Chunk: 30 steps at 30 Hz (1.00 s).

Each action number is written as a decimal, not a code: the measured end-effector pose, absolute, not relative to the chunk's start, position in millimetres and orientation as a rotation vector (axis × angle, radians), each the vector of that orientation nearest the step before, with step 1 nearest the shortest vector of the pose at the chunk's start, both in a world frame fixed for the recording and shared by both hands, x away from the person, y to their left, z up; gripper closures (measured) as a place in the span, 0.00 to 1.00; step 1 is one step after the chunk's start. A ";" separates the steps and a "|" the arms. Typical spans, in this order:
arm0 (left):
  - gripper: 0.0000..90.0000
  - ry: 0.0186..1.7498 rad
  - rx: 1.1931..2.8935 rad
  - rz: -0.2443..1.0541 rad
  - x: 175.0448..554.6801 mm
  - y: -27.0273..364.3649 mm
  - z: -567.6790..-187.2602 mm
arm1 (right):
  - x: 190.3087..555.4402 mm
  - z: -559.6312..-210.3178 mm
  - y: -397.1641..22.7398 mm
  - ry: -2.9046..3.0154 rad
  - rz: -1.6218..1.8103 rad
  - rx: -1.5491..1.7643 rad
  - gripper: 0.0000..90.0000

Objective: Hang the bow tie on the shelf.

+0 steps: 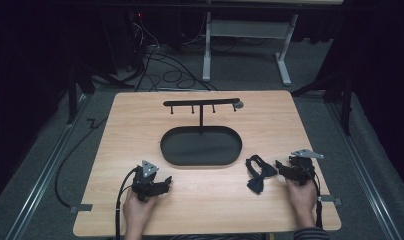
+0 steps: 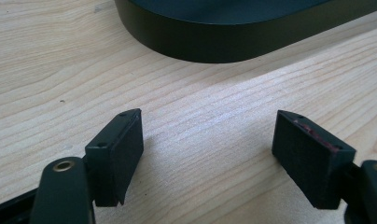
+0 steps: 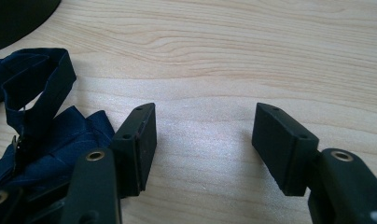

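The worktop (image 1: 140,125) carries 1 black oval tray (image 1: 200,146) at its middle, with a T-shaped hook stand (image 1: 202,104) rising from its far edge, presumably for hanging things. Nearer me and right of the tray lies a dark blue bow tie (image 1: 257,172), crumpled, its strap looped. My right tongs (image 1: 285,169) sit just beside it, jaws wide apart with nothing between them, likely placed for an easy reach to the fabric. My left tongs (image 1: 160,184) rest low near the tray's front rim, equally wide and empty, waiting out of the way.
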<state>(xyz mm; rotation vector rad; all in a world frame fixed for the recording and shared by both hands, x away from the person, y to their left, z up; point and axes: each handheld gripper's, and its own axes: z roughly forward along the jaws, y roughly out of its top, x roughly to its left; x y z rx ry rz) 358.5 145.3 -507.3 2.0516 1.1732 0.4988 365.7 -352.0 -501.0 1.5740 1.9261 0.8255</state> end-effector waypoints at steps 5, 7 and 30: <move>0.28 1.173 2.051 0.499 358.5 145.3 -507.3 | 365.7 -501.1 -351.7 1.924 0.824 1.573 0.46; 0.28 1.173 2.051 0.498 358.5 145.4 -507.3 | 365.8 -501.2 -351.6 1.924 0.823 1.573 0.46; 0.30 1.185 2.044 0.500 357.9 146.6 -507.2 | 366.0 -501.2 -350.4 1.932 0.823 1.568 0.44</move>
